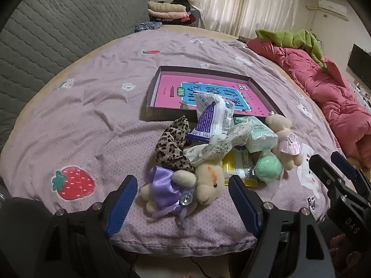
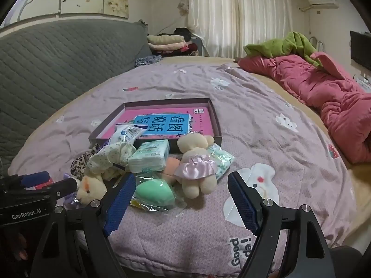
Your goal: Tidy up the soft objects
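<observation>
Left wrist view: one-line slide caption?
Open left gripper poised over a plush bear in a purple dress, beside piled soft items and a shallow box.

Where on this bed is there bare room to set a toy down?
Free: the quilt between the strawberry print, the grey headboard and the box; also between the box and the red blanket. Crowded: the pile just before the box, around both bears.

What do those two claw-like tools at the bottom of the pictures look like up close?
Both are black plastic handheld grippers. The left gripper and the right gripper each have two long angled fingers faced with ridged blue pads, pinned to black linkage arms by round silver bolts. White lettering marks their sides: "GenRobot.AI" on the left, "DAS" on the right. A thin dark cable trails beneath the left one.
</observation>
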`<state>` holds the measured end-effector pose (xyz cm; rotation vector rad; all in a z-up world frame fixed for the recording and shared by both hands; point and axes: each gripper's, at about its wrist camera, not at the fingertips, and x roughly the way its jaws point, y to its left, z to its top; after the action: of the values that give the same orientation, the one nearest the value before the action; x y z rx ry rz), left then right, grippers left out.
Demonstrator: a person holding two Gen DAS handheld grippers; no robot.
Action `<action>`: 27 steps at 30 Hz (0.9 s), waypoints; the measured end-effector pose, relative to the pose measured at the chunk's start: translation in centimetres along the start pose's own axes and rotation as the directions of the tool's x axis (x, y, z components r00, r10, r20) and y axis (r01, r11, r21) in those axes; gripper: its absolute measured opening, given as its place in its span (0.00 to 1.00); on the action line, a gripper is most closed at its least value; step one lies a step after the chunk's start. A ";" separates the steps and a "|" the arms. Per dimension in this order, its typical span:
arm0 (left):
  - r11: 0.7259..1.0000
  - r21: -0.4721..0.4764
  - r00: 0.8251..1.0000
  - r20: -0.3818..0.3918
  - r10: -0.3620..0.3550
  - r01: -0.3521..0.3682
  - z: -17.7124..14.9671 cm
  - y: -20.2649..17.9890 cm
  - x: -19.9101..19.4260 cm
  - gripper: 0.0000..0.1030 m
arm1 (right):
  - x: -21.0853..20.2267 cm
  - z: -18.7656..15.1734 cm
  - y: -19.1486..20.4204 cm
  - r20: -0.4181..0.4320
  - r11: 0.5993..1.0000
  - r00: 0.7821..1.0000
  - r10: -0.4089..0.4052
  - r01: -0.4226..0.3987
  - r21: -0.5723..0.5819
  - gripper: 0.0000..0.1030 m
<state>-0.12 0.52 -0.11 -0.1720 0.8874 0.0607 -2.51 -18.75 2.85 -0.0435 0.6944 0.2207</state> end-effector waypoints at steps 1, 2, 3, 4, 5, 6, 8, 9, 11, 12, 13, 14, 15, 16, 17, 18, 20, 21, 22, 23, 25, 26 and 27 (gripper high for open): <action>1.000 0.001 1.000 -0.002 0.000 0.000 0.0 0.1 0.1 0.78 | 0.1 0.0 0.0 -0.001 1.000 1.000 0.002 -0.002 0.000 0.80; 1.000 0.002 1.000 -0.003 0.001 -0.001 0.0 0.1 0.1 0.78 | 0.1 0.0 0.0 -0.002 1.000 1.000 0.002 -0.002 -0.001 0.80; 1.000 0.000 1.000 -0.006 -0.002 0.002 0.0 0.2 0.1 0.78 | 0.2 0.0 0.0 -0.002 1.000 1.000 0.002 -0.002 -0.002 0.80; 1.000 0.003 1.000 -0.010 -0.002 0.002 0.0 0.1 0.1 0.78 | -0.2 0.0 -0.1 -0.001 1.000 1.000 0.008 -0.008 0.002 0.80; 1.000 0.004 1.000 -0.012 -0.002 0.002 0.0 0.1 0.1 0.78 | -0.2 0.0 -0.1 -0.001 1.000 1.000 0.011 -0.011 0.001 0.80; 1.000 0.006 1.000 -0.013 -0.002 0.002 -0.1 0.1 0.1 0.78 | -0.2 0.0 0.0 -0.001 1.000 1.000 0.012 -0.012 0.000 0.80; 1.000 0.009 1.000 -0.010 -0.001 0.001 -0.1 0.0 0.0 0.78 | -0.1 0.0 0.1 -0.003 1.000 1.000 0.011 -0.011 -0.005 0.80; 1.000 0.010 1.000 -0.006 -0.001 0.001 0.0 -0.1 -0.1 0.78 | -0.1 0.0 0.1 -0.003 1.000 1.000 0.013 -0.013 -0.007 0.80; 1.000 0.011 1.000 0.002 -0.003 0.003 0.0 -0.2 -0.3 0.78 | -0.1 0.0 0.3 -0.002 1.000 1.000 0.013 -0.014 -0.010 0.80; 1.000 0.012 1.000 0.005 -0.002 0.002 0.0 -0.2 -0.4 0.78 | -0.1 0.0 0.3 -0.002 1.000 1.000 0.016 -0.016 -0.011 0.80; 1.000 0.014 1.000 0.008 -0.001 0.001 0.1 -0.2 -0.4 0.78 | -0.2 0.0 0.3 -0.001 1.000 1.000 0.017 -0.017 -0.012 0.80; 1.000 0.016 1.000 0.010 -0.004 0.003 0.0 -0.2 -0.4 0.78 | -0.2 0.0 0.3 -0.002 1.000 1.000 0.017 -0.017 -0.011 0.80; 1.000 0.017 1.000 0.010 -0.003 0.003 0.1 -0.2 -0.4 0.78 | -0.2 0.0 0.4 -0.002 1.000 1.000 0.019 -0.019 -0.013 0.80; 1.000 0.017 1.000 0.010 -0.003 0.003 0.1 -0.2 -0.5 0.78 | -0.2 0.0 0.4 -0.001 1.000 1.000 0.020 -0.020 -0.014 0.80; 1.000 0.017 1.000 0.008 -0.003 0.003 0.1 -0.2 -0.5 0.78 | -0.3 0.0 0.4 -0.001 1.000 1.000 0.020 -0.020 -0.016 0.80; 1.000 0.017 1.000 0.007 -0.004 0.004 0.1 -0.2 -0.5 0.78 | -0.3 0.0 0.5 -0.001 1.000 1.000 0.021 -0.021 -0.017 0.80; 1.000 0.017 1.000 0.009 -0.003 0.003 0.1 -0.3 -0.5 0.78 | -0.3 0.0 0.5 -0.001 1.000 1.000 0.021 -0.021 -0.017 0.80; 1.000 0.017 1.000 0.009 -0.002 0.002 0.1 -0.3 -0.5 0.78 | -0.3 0.0 0.5 -0.002 1.000 1.000 0.021 -0.021 -0.017 0.80; 1.000 0.017 1.000 0.008 -0.004 0.004 0.1 -0.3 -0.5 0.78 | -0.3 0.0 0.5 -0.004 1.000 1.000 0.021 -0.021 -0.017 0.80; 1.000 0.017 1.000 0.008 -0.005 0.005 0.1 -0.3 -0.5 0.78 | -0.3 -0.1 0.5 -0.007 1.000 1.000 0.023 -0.023 -0.017 0.80; 1.000 0.020 1.000 0.001 -0.009 0.009 0.1 -0.4 -0.4 0.78 | -0.2 -0.1 0.5 -0.009 1.000 1.000 0.023 -0.023 -0.018 0.80; 1.000 0.019 1.000 -0.001 -0.013 0.013 0.1 -0.4 -0.4 0.78 | -0.2 -0.1 0.5 -0.009 1.000 1.000 0.026 -0.026 -0.017 0.80; 1.000 0.020 1.000 -0.003 -0.014 0.014 0.1 -0.4 -0.3 0.78 | -0.2 -0.1 0.6 -0.007 1.000 1.000 0.026 -0.026 -0.018 0.80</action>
<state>-0.22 0.10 0.25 -0.1595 0.8893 0.0381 -2.83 -18.22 2.92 -0.0524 0.7004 0.2518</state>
